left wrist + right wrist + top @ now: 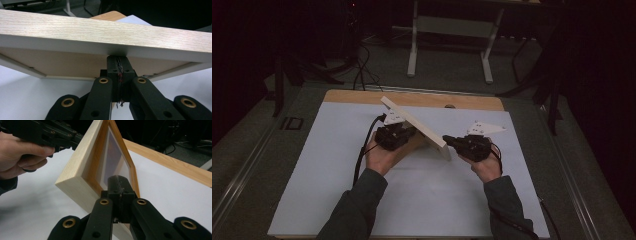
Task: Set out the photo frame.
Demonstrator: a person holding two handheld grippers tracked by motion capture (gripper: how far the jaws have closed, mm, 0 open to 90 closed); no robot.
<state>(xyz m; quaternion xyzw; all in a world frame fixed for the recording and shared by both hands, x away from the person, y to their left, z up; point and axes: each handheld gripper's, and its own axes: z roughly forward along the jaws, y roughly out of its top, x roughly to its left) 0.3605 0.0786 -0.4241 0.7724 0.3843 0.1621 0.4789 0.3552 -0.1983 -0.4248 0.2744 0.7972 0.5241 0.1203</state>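
A pale oak picture frame with a deep rim stands tilted on the desk. Left tool and right tool are pressed together, touching it. No readable writing.

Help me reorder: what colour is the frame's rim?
Pale oak wood grain on the frame, clearest in the left gripper view.

Pale rectangular wooden picture frame: matt oak grain, smooth glazed pane. White matt paper sheet over light wooden counter. Black matt plastic claws.
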